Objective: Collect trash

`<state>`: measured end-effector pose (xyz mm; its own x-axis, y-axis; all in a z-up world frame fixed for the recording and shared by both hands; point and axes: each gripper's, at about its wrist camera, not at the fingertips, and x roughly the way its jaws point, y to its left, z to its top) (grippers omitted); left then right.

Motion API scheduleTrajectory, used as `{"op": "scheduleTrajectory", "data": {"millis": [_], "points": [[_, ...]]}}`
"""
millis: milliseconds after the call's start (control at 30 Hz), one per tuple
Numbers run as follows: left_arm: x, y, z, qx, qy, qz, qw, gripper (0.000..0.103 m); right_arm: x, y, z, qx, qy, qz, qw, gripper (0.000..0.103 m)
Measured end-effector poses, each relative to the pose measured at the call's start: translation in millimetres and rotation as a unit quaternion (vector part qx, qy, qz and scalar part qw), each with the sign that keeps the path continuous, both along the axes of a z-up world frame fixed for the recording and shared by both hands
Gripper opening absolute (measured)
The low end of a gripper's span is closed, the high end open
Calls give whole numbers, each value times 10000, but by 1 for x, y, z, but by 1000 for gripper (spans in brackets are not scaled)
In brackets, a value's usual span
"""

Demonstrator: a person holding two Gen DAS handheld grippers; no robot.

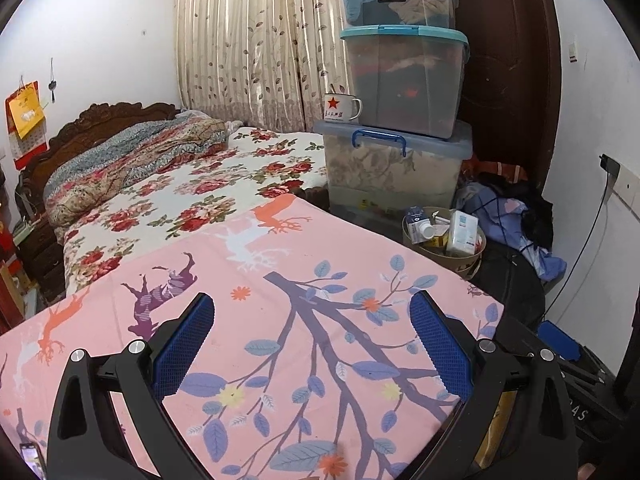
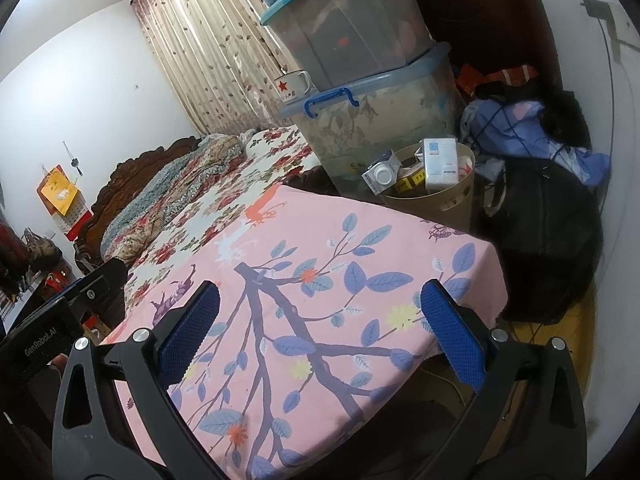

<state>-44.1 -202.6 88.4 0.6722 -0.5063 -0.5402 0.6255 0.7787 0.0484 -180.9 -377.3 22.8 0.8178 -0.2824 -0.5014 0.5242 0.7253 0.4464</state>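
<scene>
A beige waste basket (image 1: 464, 262) stands on the floor past the far right corner of a table covered in a pink leaf-print cloth (image 1: 280, 320). It holds a white box (image 1: 462, 232), a small carton with a white cap (image 1: 418, 226) and yellow packaging. It also shows in the right wrist view (image 2: 436, 200) with the same white box (image 2: 440, 164). My left gripper (image 1: 312, 312) is open and empty above the cloth. My right gripper (image 2: 320, 300) is open and empty above the cloth (image 2: 320, 280).
Stacked clear storage boxes (image 1: 400, 80) with a star-marked enamel mug (image 1: 340, 108) stand behind the basket. A bed with floral bedding (image 1: 180, 184) lies to the left. Clothes and a black bag (image 2: 548, 232) are piled on the right by the wall.
</scene>
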Motion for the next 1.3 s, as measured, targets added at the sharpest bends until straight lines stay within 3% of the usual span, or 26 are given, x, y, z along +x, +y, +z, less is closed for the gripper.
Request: {"op": "scheduleTrajectory", "data": {"millis": [1300], "points": [[-6,-8,-6,328,-103,34,9994,94,0,1,5,-3,-93,5,10000,100]]}}
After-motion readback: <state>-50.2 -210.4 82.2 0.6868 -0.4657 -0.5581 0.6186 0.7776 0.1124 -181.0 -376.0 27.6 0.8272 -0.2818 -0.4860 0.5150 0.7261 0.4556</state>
